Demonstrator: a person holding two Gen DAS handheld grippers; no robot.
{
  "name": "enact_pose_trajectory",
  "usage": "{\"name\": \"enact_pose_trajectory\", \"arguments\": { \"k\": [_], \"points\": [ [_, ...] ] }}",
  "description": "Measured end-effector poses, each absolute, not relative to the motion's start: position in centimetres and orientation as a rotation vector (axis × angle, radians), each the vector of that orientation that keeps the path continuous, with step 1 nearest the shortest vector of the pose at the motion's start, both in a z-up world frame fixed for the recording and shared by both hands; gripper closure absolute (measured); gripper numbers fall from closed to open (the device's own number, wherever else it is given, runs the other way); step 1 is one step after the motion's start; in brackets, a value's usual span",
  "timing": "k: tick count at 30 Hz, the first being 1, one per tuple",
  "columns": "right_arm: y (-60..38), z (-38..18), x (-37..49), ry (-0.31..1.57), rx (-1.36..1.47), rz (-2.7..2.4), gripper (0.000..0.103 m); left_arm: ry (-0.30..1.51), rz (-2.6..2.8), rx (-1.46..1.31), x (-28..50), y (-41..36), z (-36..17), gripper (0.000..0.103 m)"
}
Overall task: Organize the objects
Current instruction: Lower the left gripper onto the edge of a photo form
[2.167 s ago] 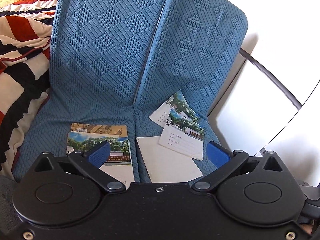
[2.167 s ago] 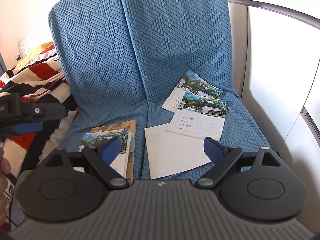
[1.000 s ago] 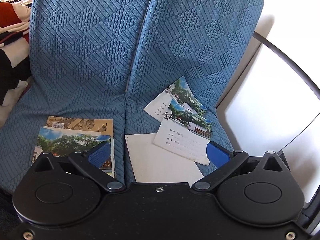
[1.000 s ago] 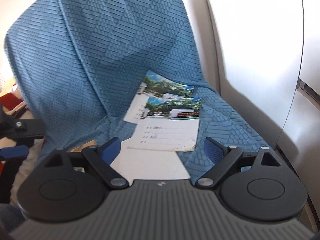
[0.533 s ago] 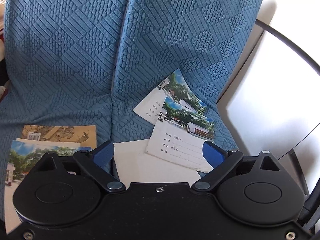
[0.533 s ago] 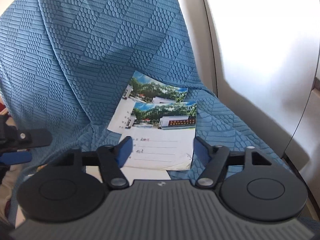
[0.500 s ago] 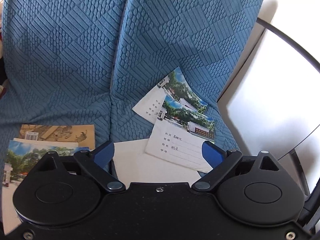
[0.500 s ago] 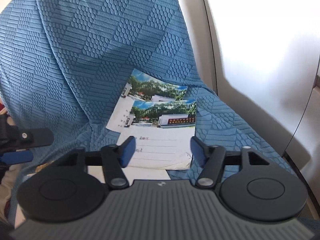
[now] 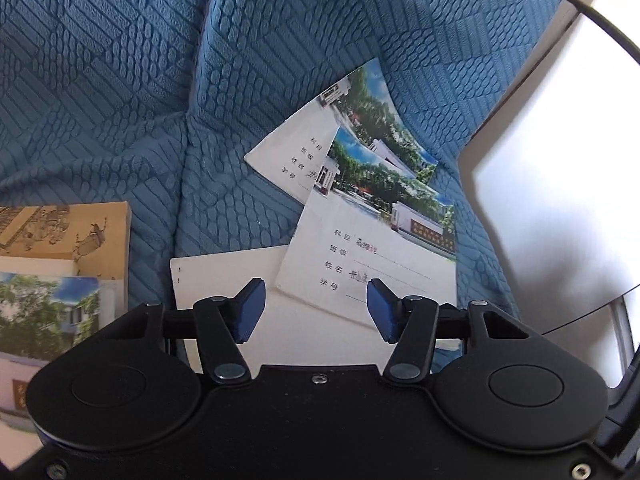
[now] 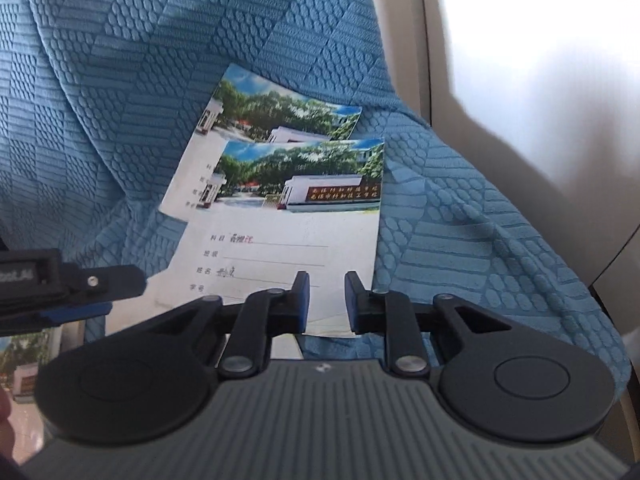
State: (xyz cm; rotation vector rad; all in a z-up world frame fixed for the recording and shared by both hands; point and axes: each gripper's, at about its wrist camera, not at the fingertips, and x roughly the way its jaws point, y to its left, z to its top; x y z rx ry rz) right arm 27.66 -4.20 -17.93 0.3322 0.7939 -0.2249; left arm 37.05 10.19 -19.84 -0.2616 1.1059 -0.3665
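Observation:
Two photo-cover notebooks overlap on the blue seat: the top notebook (image 9: 372, 240) (image 10: 288, 216) lies over the far notebook (image 9: 340, 136) (image 10: 256, 104). A plain white booklet (image 9: 224, 280) lies under the top one's near edge. My left gripper (image 9: 314, 310) is open, low over the white booklet and the top notebook's near edge. My right gripper (image 10: 325, 300) is open with a narrow gap, just over the top notebook's near right corner, holding nothing. The left gripper's finger (image 10: 72, 284) shows at the left of the right wrist view.
A brown illustrated book (image 9: 68, 232) with another photo-cover notebook (image 9: 44, 312) on it lies at the seat's left. The blue textured seat cover (image 9: 120, 80) rises as a backrest behind. A white panel (image 9: 560, 200) stands close on the right.
Both grippers have moved forward and down toward the overlapping notebooks. The jaws of both have narrowed, the right much more than the left.

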Motion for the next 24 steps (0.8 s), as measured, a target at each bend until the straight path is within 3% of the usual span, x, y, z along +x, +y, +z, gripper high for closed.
{"name": "enact_pose_trajectory", "arguments": {
  "k": [7,24],
  "points": [
    [-4.2,-18.7,28.5,0.8,0.297,-0.238,0.084,1.136,-0.364,-0.265,38.7,9.6,-22.1,0.046],
    [-4.3,-18.8,28.5,0.786,0.337,-0.23,0.084,1.177,-0.416,-0.467,40.1,10.9,-23.3,0.051]
  ]
}}
